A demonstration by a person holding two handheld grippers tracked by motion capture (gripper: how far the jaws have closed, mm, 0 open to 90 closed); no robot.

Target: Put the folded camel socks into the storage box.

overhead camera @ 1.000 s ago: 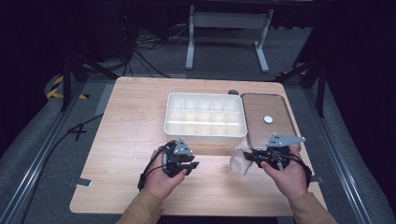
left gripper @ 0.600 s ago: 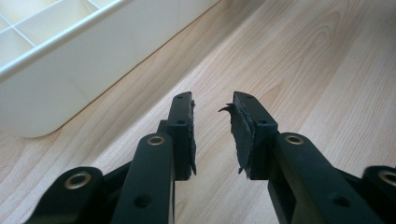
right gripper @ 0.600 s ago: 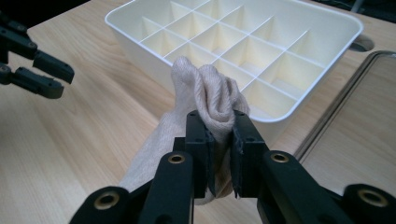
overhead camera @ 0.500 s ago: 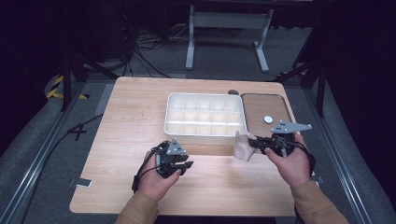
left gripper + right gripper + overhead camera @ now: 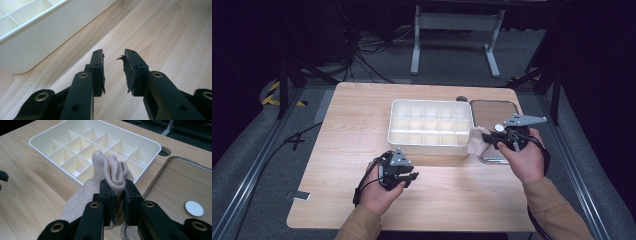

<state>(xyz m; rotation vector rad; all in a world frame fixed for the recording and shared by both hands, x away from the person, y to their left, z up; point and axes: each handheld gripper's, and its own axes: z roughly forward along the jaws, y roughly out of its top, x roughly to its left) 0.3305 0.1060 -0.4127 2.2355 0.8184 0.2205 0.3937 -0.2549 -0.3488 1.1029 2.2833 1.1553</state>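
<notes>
On the surface (image 5: pixel 342 140) a divided organizer box (image 5: pixel 430 127) stands toward the far middle, and a tray (image 5: pixel 494 107) lies just beside it on the right. A small round disc (image 5: pixel 194 208) lies in the tray, near its front. The sock (image 5: pixel 477 142) hangs at the box's front right corner, between box and tray, clamped in the jaws of the right gripper (image 5: pixel 117 195), which is over the tray's front edge. The left gripper (image 5: pixel 404 177) sits in front of the box, near its left half, its jaws apart above bare surface. A small flat tag (image 5: pixel 301 196) lies at the front left edge.
</notes>
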